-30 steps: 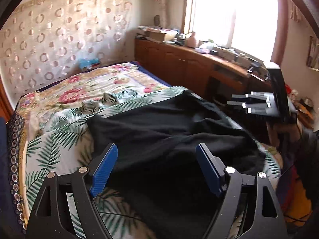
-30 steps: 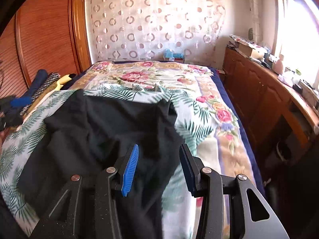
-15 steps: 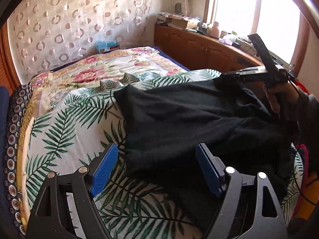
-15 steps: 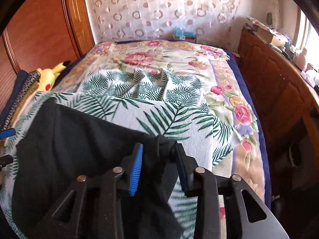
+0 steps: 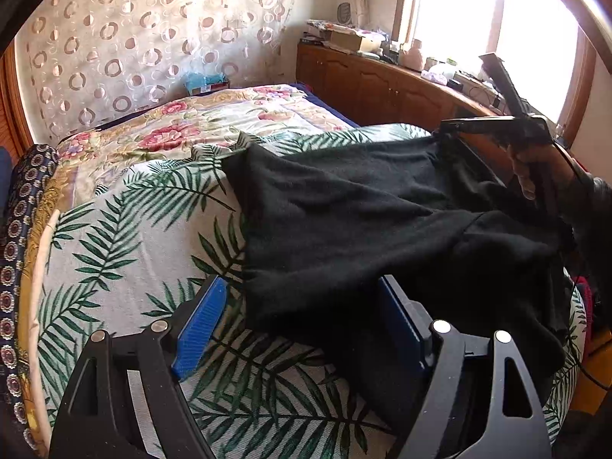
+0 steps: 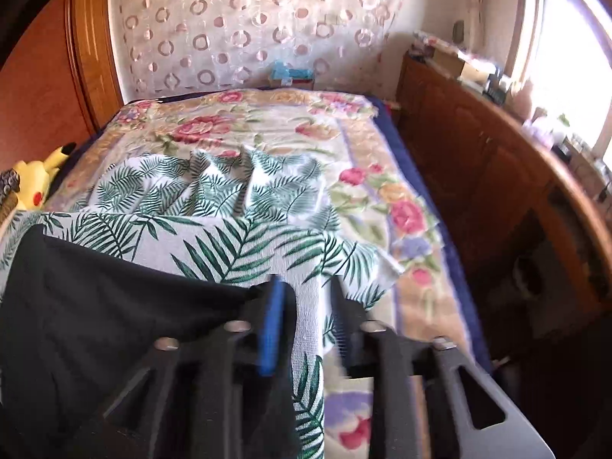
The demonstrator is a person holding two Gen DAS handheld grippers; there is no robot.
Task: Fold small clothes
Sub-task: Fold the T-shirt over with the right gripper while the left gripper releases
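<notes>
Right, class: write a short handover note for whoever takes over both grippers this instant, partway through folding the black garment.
Left gripper: open wide, hovering over the near left hem of the black garment, gripping nothing.
Right gripper: jaws have just been opening; the garment's far right corner hangs against one pad and does not look pinched.
Garment: spread out but rumpled on the leaf-print sheet.
Done: no fold visible yet.
Left: probably regrip the corners, fold, smooth.
</notes>
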